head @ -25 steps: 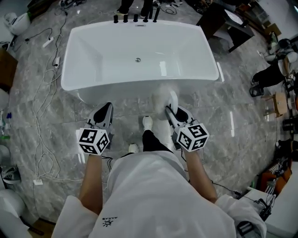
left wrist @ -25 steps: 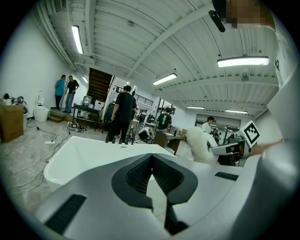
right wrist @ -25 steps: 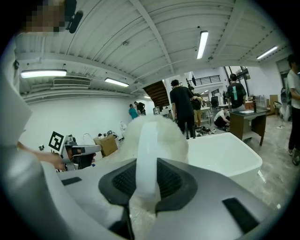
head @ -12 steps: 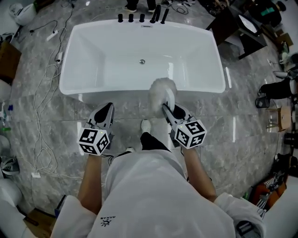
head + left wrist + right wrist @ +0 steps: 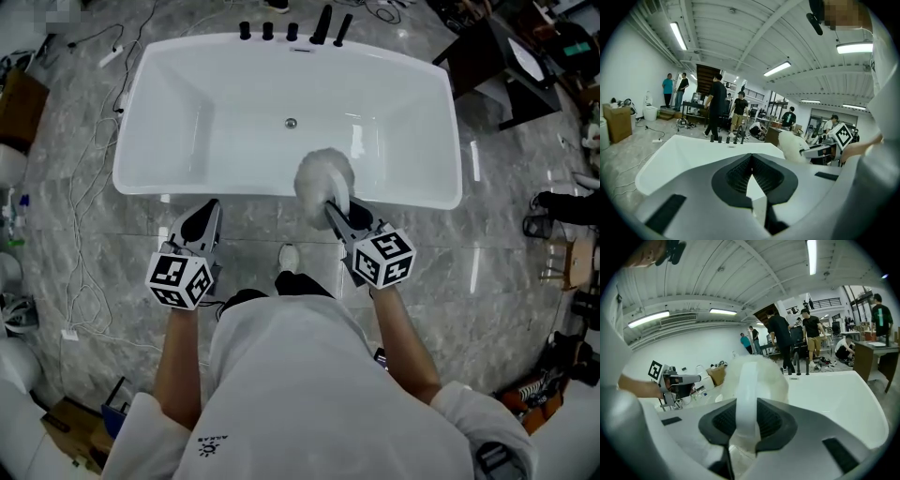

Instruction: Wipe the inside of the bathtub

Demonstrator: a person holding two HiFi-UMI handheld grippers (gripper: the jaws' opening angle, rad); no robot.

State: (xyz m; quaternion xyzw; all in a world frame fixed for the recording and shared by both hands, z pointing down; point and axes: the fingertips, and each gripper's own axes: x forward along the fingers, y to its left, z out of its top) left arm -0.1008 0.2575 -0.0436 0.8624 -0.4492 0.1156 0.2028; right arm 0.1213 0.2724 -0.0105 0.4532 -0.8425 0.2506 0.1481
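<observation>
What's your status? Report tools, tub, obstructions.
Right tool shut on duster handle. Left tool shut, empty, outside the tub. Duster head over tub's near rim. Nothing in tub but the drain.

From where I stand, no word, brand or number can be read anywhere. The nearest thing to lettering is a small dark logo (image 5: 217, 446) with a line of tiny print over it, low on the person's white top (image 5: 281, 384), too small to make out. The cube (image 5: 181, 278) on the left gripper (image 5: 204, 217) and the cube (image 5: 384, 257) on the right gripper (image 5: 334, 212) bear only black-and-white square marker patterns, not letters or figures.
</observation>
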